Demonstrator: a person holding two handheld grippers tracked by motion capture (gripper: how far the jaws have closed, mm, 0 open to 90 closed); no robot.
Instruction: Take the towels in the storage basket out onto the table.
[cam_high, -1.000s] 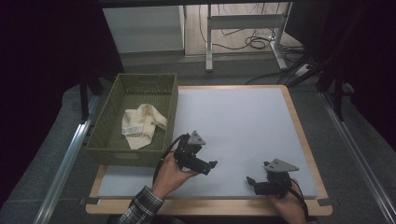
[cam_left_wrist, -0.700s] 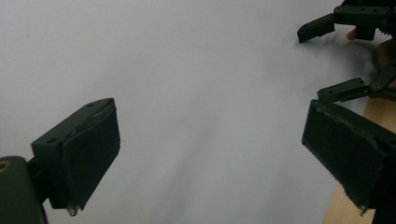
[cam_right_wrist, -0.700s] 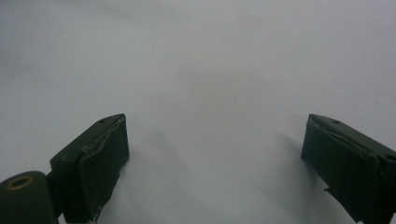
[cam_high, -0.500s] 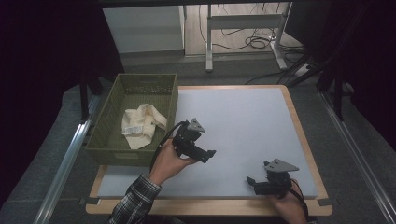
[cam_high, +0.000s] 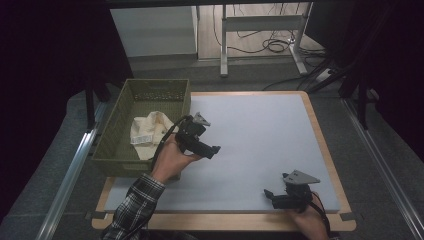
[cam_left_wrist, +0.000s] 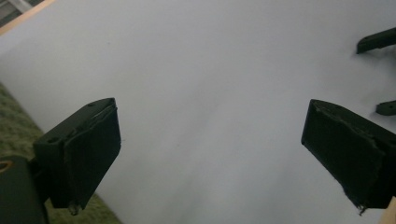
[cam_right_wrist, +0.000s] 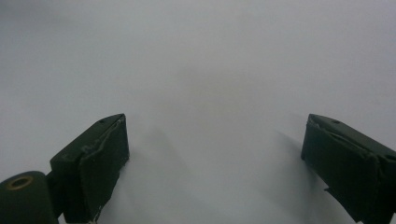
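Note:
My left gripper (cam_high: 212, 149) is held above the white mat (cam_high: 260, 125), just right of an olive green basket (cam_high: 120, 152). In the left gripper view my left gripper (cam_left_wrist: 211, 135) stands open over bare mat with nothing between the jaws. A cream cloth (cam_high: 149, 129) with a label lies crumpled in the basket. My right gripper (cam_high: 270, 196) rests low near the mat's front right edge. It is open too, and bare white mat shows between its jaws in the right gripper view (cam_right_wrist: 215, 140).
The mat lies on a wood-edged table (cam_high: 320, 130). A corner of the basket (cam_left_wrist: 11, 126) shows at the left gripper view's lower left. The right gripper's jaw tips (cam_left_wrist: 376, 41) appear at its upper right. Metal rails flank the table.
My left gripper has moved away from the front edge, farther back and left toward the basket. The right gripper has stayed put.

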